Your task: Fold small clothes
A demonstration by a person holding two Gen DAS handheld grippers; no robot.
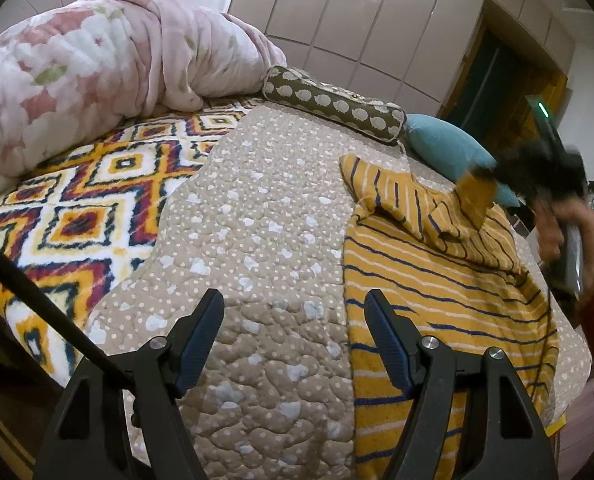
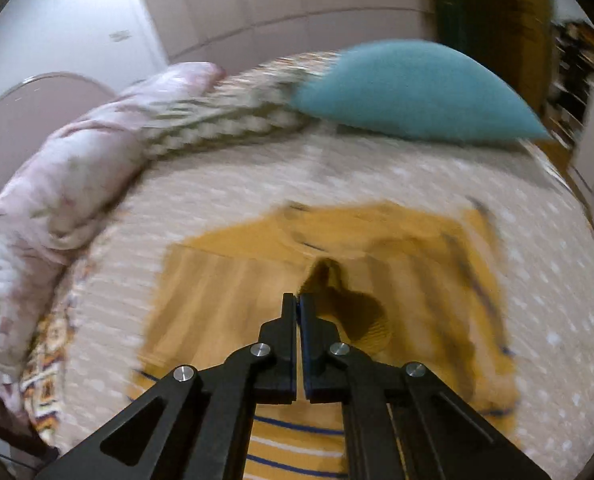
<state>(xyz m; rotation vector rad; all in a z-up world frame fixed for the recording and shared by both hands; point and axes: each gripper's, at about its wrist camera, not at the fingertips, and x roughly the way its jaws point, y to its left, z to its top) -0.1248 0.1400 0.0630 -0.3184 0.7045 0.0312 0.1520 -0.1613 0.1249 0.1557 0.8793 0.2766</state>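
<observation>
A yellow garment with blue and white stripes lies on the beige quilted bedspread, partly folded over at its far end. My left gripper is open and empty, low over the quilt just left of the garment's edge. My right gripper is shut on a corner of the yellow garment and holds it lifted above the rest of the cloth. The right gripper also shows in the left wrist view, blurred, at the garment's far right. The right wrist view is motion-blurred.
A pink floral duvet is bunched at the far left. A patterned bolster and a teal pillow lie at the head of the bed. A diamond-patterned blanket covers the left side. Wardrobe doors stand behind.
</observation>
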